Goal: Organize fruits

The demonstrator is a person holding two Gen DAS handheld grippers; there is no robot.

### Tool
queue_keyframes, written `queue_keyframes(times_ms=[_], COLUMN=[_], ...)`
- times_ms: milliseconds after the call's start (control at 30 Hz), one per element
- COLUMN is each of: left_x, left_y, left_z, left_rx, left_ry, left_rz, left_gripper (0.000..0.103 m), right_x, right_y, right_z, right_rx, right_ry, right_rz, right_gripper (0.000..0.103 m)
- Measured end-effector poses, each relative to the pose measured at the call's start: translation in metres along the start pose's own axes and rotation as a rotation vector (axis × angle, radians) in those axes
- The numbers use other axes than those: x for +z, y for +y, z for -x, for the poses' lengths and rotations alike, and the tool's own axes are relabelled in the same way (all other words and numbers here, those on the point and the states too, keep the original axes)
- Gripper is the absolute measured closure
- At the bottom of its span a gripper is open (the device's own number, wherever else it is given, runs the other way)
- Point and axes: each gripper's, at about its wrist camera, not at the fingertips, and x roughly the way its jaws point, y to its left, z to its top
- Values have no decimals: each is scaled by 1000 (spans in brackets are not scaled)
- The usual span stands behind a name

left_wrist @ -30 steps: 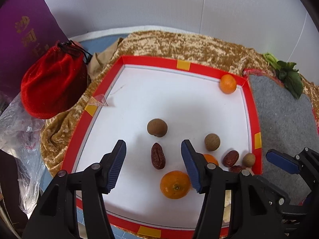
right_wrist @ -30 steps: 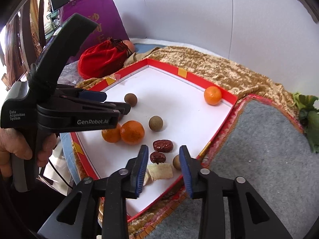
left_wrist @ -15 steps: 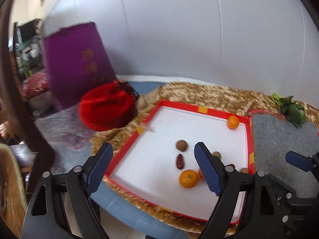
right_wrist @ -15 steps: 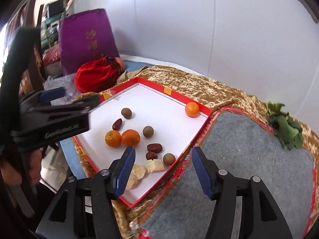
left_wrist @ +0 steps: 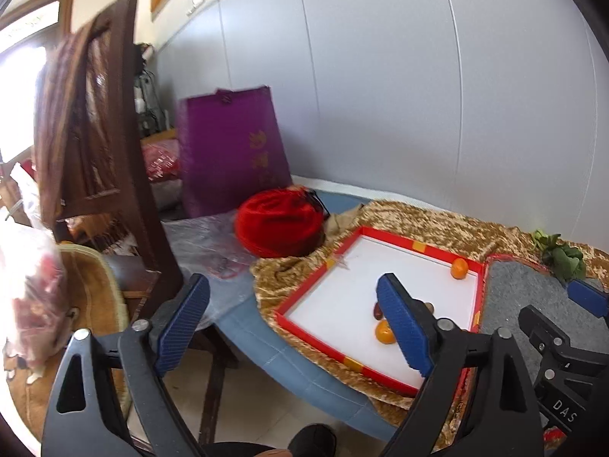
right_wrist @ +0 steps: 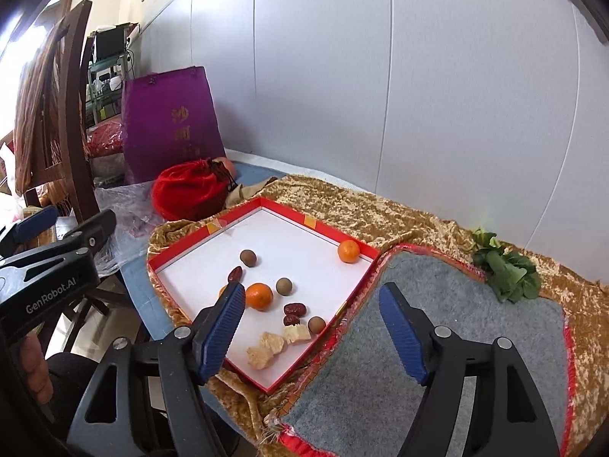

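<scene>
Both grippers are high above the bench and hold nothing. The left gripper (left_wrist: pixel 293 327) has its jaws spread very wide, and the right gripper (right_wrist: pixel 312 327) is also wide open, with only air between the blue pads.

The fruits lie inside the red tray (right_wrist: pixel 357 243), on its white floor. One tangerine (right_wrist: pixel 348 251) sits alone in the far corner, well apart from the others. A second tangerine (right_wrist: pixel 259 296) is near the middle, and a third one is mostly hidden behind the right gripper's left finger. Two brown longans (right_wrist: pixel 248 258) and a third near the tray's near edge, three red dates (right_wrist: pixel 294 309), and some pale pieces (right_wrist: pixel 266 346) are spread between them.

To do the step well, I think it is best to choose one kind first, for example the lone tangerine, and come down straight over it with the jaws on both sides. The round fruits can roll, so the closing should be slow and centred. The dates lie close together, so a narrow approach is needed there.
</scene>
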Motion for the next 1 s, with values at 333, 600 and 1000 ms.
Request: queue_keyframes(times_ms=[333,600,1000], left_x=[-1,4,-2], left_y=[7,17,15], left_z=[38,66,54], left_rx=[-7,-39,76], left_ry=[-28,-101,-85], left_rz=[-9,27,5], left_gripper=[0,0,0], right_x=[-4,-3,-8], right_y=[17,25,28], right_z=[45,70,65], right_rx=[-4,10,21], right_ry=[-44,-98,-89], right_rz=[0,-2,7], right_gripper=[21,16,16])
